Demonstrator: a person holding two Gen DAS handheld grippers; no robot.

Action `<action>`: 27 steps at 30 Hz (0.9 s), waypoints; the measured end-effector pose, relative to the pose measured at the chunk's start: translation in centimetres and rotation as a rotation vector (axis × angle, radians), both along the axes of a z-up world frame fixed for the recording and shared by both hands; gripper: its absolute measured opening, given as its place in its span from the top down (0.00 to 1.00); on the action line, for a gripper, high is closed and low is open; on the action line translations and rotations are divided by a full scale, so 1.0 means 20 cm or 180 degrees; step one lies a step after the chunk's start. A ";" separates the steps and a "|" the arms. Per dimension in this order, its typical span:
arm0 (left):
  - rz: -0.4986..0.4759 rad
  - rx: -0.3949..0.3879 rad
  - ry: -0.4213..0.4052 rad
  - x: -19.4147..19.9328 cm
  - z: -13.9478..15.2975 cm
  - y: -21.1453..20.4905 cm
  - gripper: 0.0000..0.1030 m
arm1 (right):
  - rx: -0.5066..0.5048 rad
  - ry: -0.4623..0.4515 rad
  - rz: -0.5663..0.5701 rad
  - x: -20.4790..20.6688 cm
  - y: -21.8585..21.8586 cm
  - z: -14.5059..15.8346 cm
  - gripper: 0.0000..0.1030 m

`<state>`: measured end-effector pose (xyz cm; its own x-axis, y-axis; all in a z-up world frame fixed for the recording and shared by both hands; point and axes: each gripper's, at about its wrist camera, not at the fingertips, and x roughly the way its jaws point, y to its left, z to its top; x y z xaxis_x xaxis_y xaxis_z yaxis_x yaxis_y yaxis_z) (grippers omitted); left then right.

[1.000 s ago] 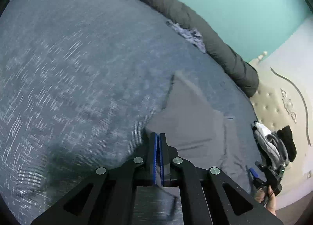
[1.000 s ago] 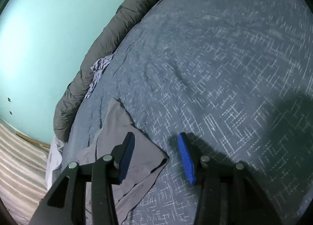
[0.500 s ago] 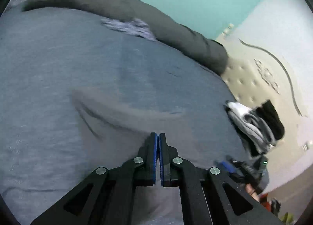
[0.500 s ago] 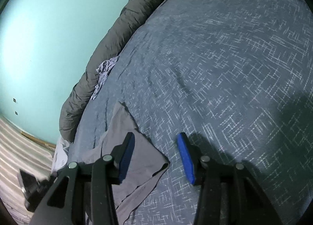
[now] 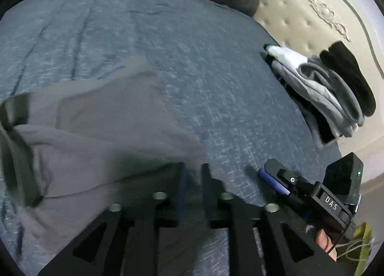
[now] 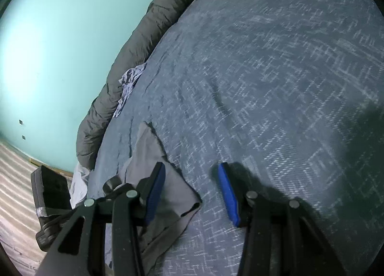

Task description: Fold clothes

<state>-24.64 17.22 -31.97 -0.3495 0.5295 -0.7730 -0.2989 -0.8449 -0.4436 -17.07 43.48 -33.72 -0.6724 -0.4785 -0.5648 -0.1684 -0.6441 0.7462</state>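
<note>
A plain grey garment (image 5: 108, 132) lies partly folded on the blue-grey patterned bed cover (image 5: 216, 79). My left gripper (image 5: 193, 177) sits low over the garment's near right corner. Its jaws are opening, with a narrow gap showing and the cloth's edge lying at that gap, no longer pinched. My right gripper (image 6: 192, 192) stands open just above the same grey garment (image 6: 148, 153), whose corner lies between its blue pads (image 6: 228, 194) without being touched. In the left wrist view the right gripper (image 5: 273, 180) is close by on the right.
A stack of white, grey and black folded clothes (image 5: 324, 88) rests by the beige tufted headboard (image 5: 312, 12). A rolled dark grey duvet (image 6: 134, 55) with a crumpled bluish cloth (image 6: 129, 84) lines the far edge by the teal wall (image 6: 48, 36). Wooden floor (image 6: 14, 180) lies beyond.
My left gripper swept across the bed with the grey cloth toward the right gripper, and its shut jaws have parted. It has come into the right wrist view. The right gripper stayed put.
</note>
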 end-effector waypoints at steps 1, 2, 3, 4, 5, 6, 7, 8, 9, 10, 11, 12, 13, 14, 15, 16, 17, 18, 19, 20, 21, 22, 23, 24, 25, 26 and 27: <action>0.0037 0.0011 0.0034 0.01 0.02 -0.04 0.55 | -0.0016 0.0012 0.0035 -0.01 -0.01 0.00 0.55; 0.0070 0.0001 0.0097 0.03 0.05 -0.09 0.53 | -0.0031 0.0036 0.0077 -0.02 -0.03 0.01 0.55; 0.0119 -0.0049 0.0170 0.03 0.09 -0.15 0.53 | -0.0048 0.0064 0.0120 -0.03 -0.05 0.01 0.55; 0.0186 -0.0135 0.0233 0.03 0.11 -0.21 0.53 | -0.0067 0.0098 0.0164 -0.04 -0.07 0.02 0.55; 0.0255 -0.0225 0.0294 0.02 0.13 -0.28 0.53 | -0.0082 0.0120 0.0205 -0.05 -0.09 0.02 0.55; 0.0335 -0.0288 0.0319 0.01 0.14 -0.34 0.53 | -0.0094 0.0140 0.0260 -0.06 -0.12 0.02 0.55; 0.0417 -0.0348 0.0341 0.00 0.15 -0.41 0.53 | -0.0087 0.0149 0.0316 -0.07 -0.15 0.03 0.55; 0.0484 -0.0380 0.0333 -0.01 0.16 -0.47 0.53 | -0.0063 0.0149 0.0389 -0.09 -0.18 0.03 0.55; 0.0525 -0.0417 0.0321 -0.02 0.15 -0.51 0.53 | -0.0038 0.0140 0.0446 -0.10 -0.21 0.04 0.55; 0.0563 -0.0455 0.0309 -0.03 0.15 -0.55 0.53 | -0.0012 0.0132 0.0503 -0.11 -0.24 0.04 0.55; 0.0568 -0.0495 0.0301 -0.04 0.14 -0.58 0.53 | 0.0011 0.0123 0.0557 -0.12 -0.27 0.04 0.55; 0.0563 -0.0520 0.0283 -0.03 0.13 -0.60 0.53 | 0.0029 0.0112 0.0602 -0.13 -0.30 0.04 0.55; 0.0559 -0.0544 0.0263 -0.03 0.12 -0.61 0.53 | 0.0052 0.0099 0.0642 -0.14 -0.32 0.04 0.55; 0.0557 -0.0566 0.0244 -0.02 0.10 -0.62 0.53 | 0.0074 0.0087 0.0681 -0.15 -0.35 0.03 0.55; 0.0555 -0.0588 0.0225 -0.01 0.08 -0.63 0.53 | 0.0103 0.0073 0.0717 -0.15 -0.37 0.03 0.55; 0.0553 -0.0611 0.0205 -0.01 0.06 -0.63 0.53 | 0.0143 0.0059 0.0744 -0.16 -0.39 0.03 0.55; 0.0551 -0.0633 0.0186 0.00 0.04 -0.64 0.53 | 0.0171 0.0050 0.0766 -0.16 -0.41 0.03 0.55; 0.0534 -0.0640 0.0168 0.00 0.02 -0.64 0.53 | 0.0187 0.0041 0.0784 -0.17 -0.42 0.03 0.55; 0.0514 -0.0645 0.0150 0.01 0.00 -0.64 0.53 | 0.0211 0.0028 0.0798 -0.17 -0.43 0.02 0.55; 0.0495 -0.0650 0.0132 0.01 -0.01 -0.63 0.53 | 0.0256 0.0010 0.0808 -0.17 -0.45 0.02 0.55; 0.0480 -0.0652 0.0115 0.01 -0.03 -0.62 0.53 | 0.0288 -0.0003 0.0815 -0.18 -0.45 0.02 0.55; 0.0461 -0.0660 0.0115 0.01 -0.04 -0.61 0.53 | 0.0296 -0.0013 0.0819 -0.18 -0.45 0.02 0.55; 0.0431 -0.0675 0.0133 0.02 -0.05 -0.59 0.53 | 0.0303 -0.0023 0.0822 -0.18 -0.45 0.01 0.55; 0.0397 -0.0699 0.0148 0.02 -0.05 -0.59 0.53 | 0.0306 -0.0032 0.0825 -0.18 -0.45 0.01 0.55; 0.0362 -0.0697 0.0146 0.02 -0.06 -0.58 0.53 | 0.0297 -0.0040 0.0823 -0.19 -0.45 0.00 0.55; 0.0345 -0.0675 0.0138 0.02 -0.07 -0.58 0.53 | 0.0295 -0.0045 0.0825 -0.19 -0.45 0.00 0.55; 0.0342 -0.0668 0.0140 0.01 -0.07 -0.58 0.55 | 0.0310 -0.0040 0.0836 -0.19 -0.46 0.00 0.55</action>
<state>-24.40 5.66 -33.46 -0.4309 0.3168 -0.8450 -0.2173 -0.9452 -0.2435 -20.79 34.35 -33.67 -0.5250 -0.5786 -0.6242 0.0050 -0.7354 0.6776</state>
